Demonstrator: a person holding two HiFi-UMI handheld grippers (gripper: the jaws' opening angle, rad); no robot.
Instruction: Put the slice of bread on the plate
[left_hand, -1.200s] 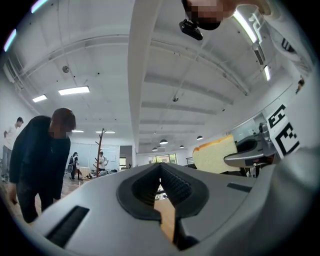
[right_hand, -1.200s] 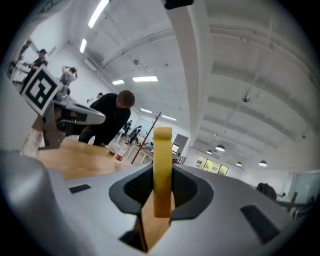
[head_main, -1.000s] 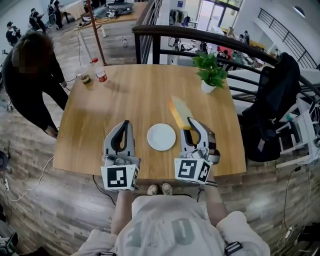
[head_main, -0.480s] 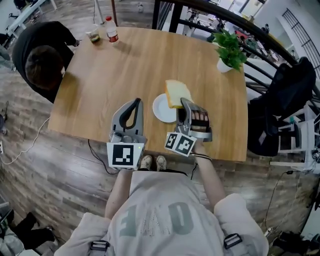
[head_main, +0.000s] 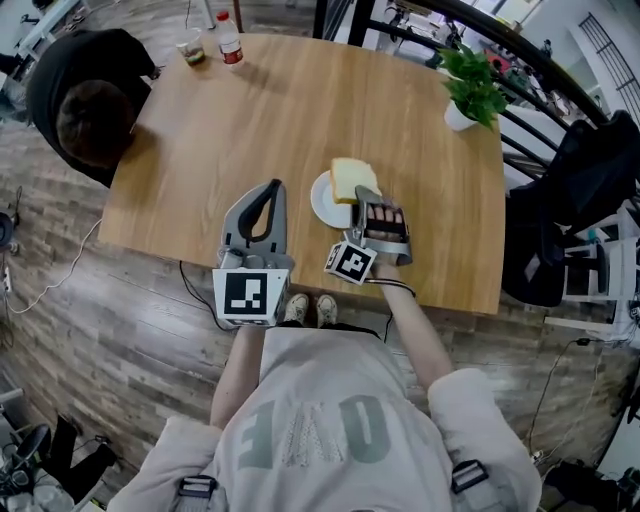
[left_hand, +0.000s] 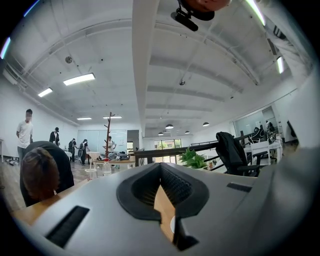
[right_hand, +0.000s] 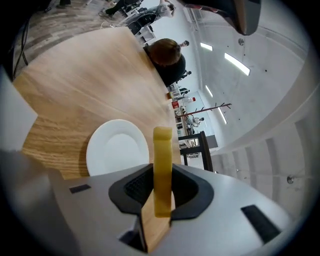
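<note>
The slice of bread (head_main: 350, 178) is pale yellow with a darker crust. My right gripper (head_main: 366, 193) is shut on its near edge. In the head view the slice lies roughly flat over the far right part of the small white plate (head_main: 324, 203); I cannot tell whether it touches the plate. In the right gripper view the bread (right_hand: 162, 145) shows edge-on between the dark pads (right_hand: 186, 189), with the plate (right_hand: 117, 152) just to its left. My left gripper (head_main: 270, 187) hangs left of the plate, shut and empty; its tips meet (left_hand: 161, 166).
A potted plant (head_main: 470, 92) stands at the table's far right corner. A bottle (head_main: 230, 46) and a cup (head_main: 191, 48) stand at the far left. A person in black (head_main: 88, 100) sits at the left edge. A dark jacket (head_main: 575, 170) hangs on a chair at right.
My right gripper has come down and rolled, bringing the bread from above the table beyond the plate to over the plate. The left gripper sank a little and stayed shut.
</note>
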